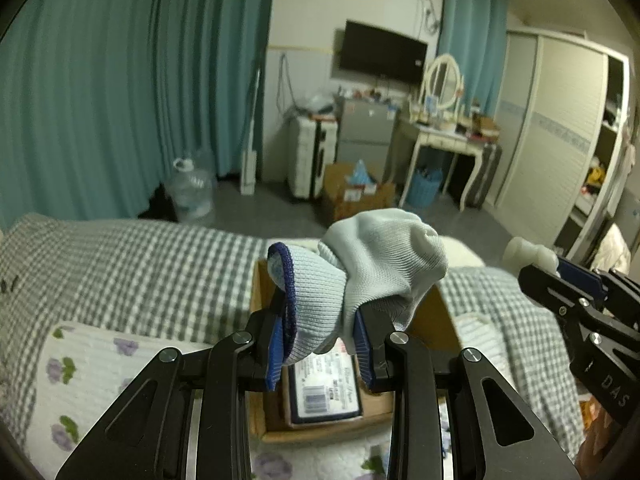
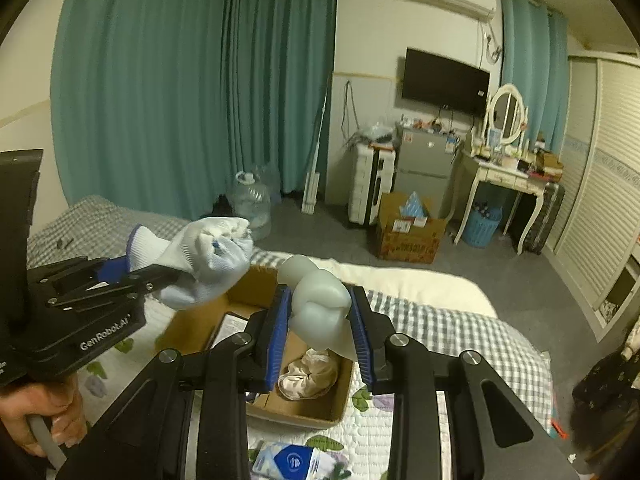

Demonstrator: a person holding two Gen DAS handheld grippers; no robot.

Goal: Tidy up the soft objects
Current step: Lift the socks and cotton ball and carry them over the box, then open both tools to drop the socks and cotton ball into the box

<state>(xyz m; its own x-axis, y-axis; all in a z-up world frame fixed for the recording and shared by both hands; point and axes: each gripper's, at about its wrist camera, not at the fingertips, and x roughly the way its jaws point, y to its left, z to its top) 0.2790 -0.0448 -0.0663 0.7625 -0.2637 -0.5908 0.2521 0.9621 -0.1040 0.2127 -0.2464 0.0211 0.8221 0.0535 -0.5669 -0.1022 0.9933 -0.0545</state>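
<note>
One bed (image 1: pixel 132 264) in grey-and-white check carries one open cardboard box (image 2: pixel 320 408), with teal curtains (image 1: pixel 120 92) and a wall-mounted television (image 1: pixel 382 58) behind. Above the box hang two tools. The left tool (image 1: pixel 320 344) is clamped nearly closed on one rolled white knit glove (image 1: pixel 360 268). The right tool (image 2: pixel 320 328) grips one pale, rubbery soft toy (image 2: pixel 320 300). One crumpled pinkish cloth (image 2: pixel 308 372) lies inside the box.

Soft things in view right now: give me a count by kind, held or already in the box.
Knit glove, held in left tongs: 1
Pale squishy toy, held in right tongs: 1
Crumpled pinkish cloth in cardboard box: 1
Total: 3
</note>
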